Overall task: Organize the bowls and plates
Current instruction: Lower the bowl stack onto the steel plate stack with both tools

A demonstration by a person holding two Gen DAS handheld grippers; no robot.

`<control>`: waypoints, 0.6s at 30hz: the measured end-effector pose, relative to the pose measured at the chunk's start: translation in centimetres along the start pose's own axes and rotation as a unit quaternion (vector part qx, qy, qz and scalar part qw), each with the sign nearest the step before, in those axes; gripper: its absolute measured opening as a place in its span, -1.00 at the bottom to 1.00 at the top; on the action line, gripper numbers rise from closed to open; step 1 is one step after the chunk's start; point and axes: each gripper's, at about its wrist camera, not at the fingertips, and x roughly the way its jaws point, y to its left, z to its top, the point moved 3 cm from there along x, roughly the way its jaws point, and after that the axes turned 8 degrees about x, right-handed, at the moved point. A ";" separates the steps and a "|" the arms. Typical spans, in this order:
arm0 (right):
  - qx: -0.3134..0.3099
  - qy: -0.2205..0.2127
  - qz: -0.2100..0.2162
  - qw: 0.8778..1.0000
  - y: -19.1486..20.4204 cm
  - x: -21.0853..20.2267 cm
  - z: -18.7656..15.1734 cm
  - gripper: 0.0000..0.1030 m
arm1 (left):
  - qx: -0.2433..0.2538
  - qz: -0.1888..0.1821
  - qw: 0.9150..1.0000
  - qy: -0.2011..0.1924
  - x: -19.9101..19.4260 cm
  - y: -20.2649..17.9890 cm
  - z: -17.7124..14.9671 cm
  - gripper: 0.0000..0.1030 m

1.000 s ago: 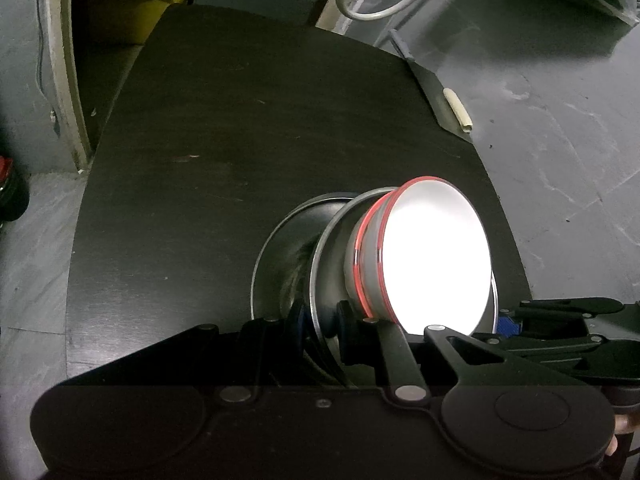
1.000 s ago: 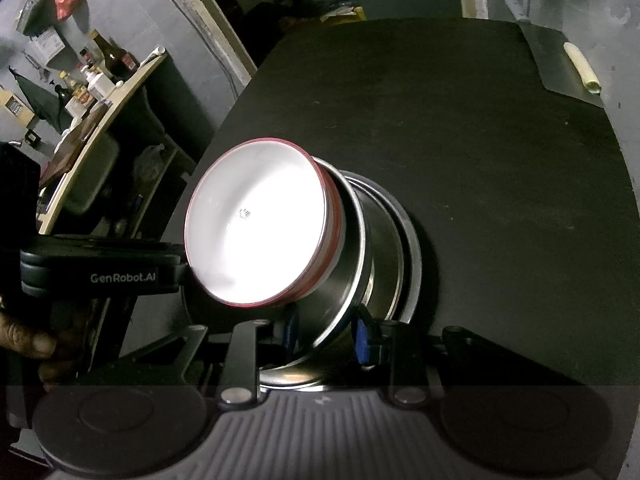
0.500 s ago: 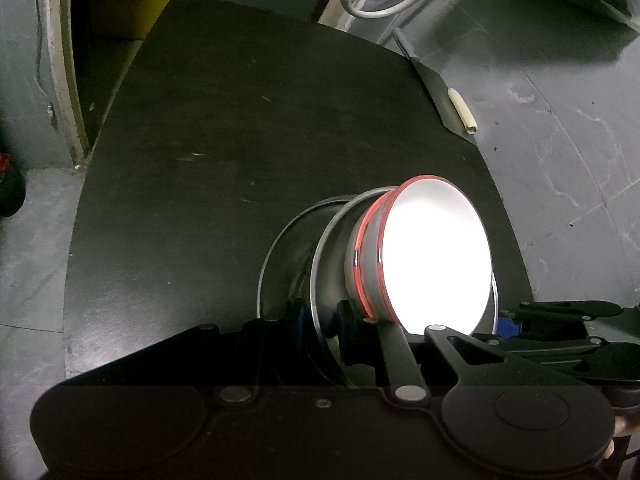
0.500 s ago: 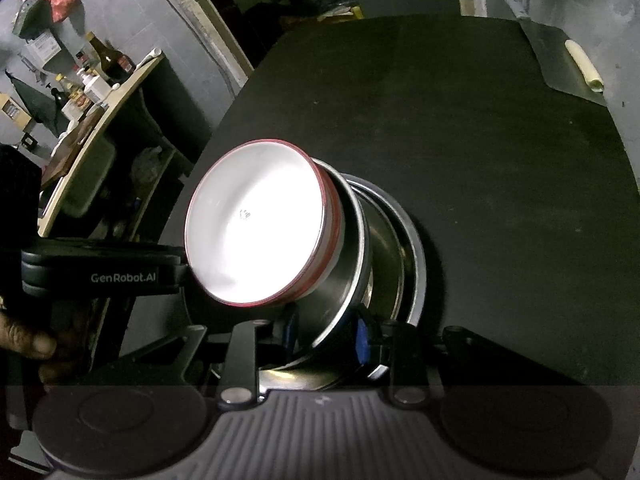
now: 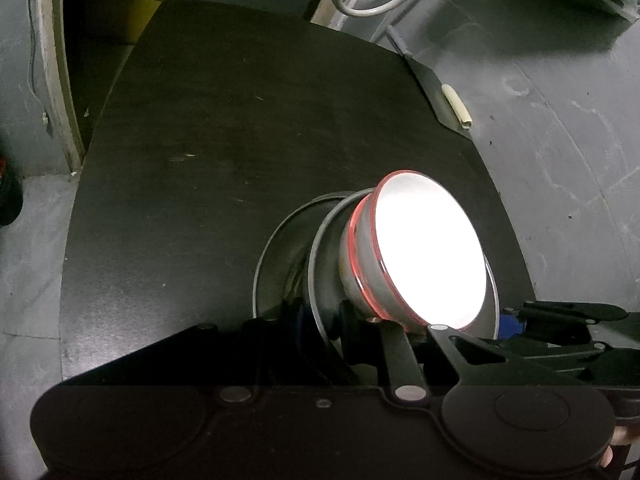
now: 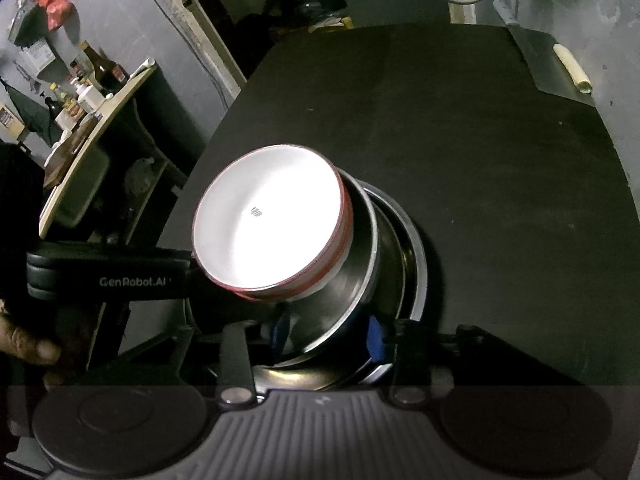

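1. Two grippers are engaged on one nested stack: a white bowl with a red rim point(image 6: 272, 220) sits inside a steel bowl point(image 6: 356, 280), which sits on a steel plate point(image 6: 416, 264). The stack is seen above the near edge of the black tabletop point(image 6: 440, 128); whether the plate touches the tabletop cannot be told.
2. The jaws of the right gripper point(image 6: 328, 330) are seen closed across the near rims of the steel bowl and plate, blue pads on either side.
3. The jaws of the left gripper point(image 5: 320, 320) appear clamped on the steel bowl's rim, though the contact is dark and partly hidden.
4. A slide of the white bowl is judged the main risk: it is held by nothing but its seat in the steel bowl, so a tilt of the stack could tip it out.
5. A slip of the smooth steel rims from the pads is possible if the two grippers are moved unevenly, since each grips only a thin edge.
6. A drop past the tabletop's near edge onto the floor point(image 5: 560, 140) could follow, as the stack is close to that edge.
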 end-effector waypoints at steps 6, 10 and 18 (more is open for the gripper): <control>-0.003 -0.007 -0.012 1.000 0.4 -0.2 -0.5 -0.06 | 0.013 0.009 1.000 0.005 0.2 -0.7 0.1 -0.63; 0.004 -0.012 -0.017 1.000 0.4 -0.2 -0.7 -0.06 | 0.024 0.018 1.000 0.003 0.2 -1.2 0.2 -0.60; 0.007 -0.026 -0.037 0.999 0.7 -0.4 -1.2 -0.06 | 0.051 0.032 0.998 0.003 0.5 -1.9 0.4 -0.57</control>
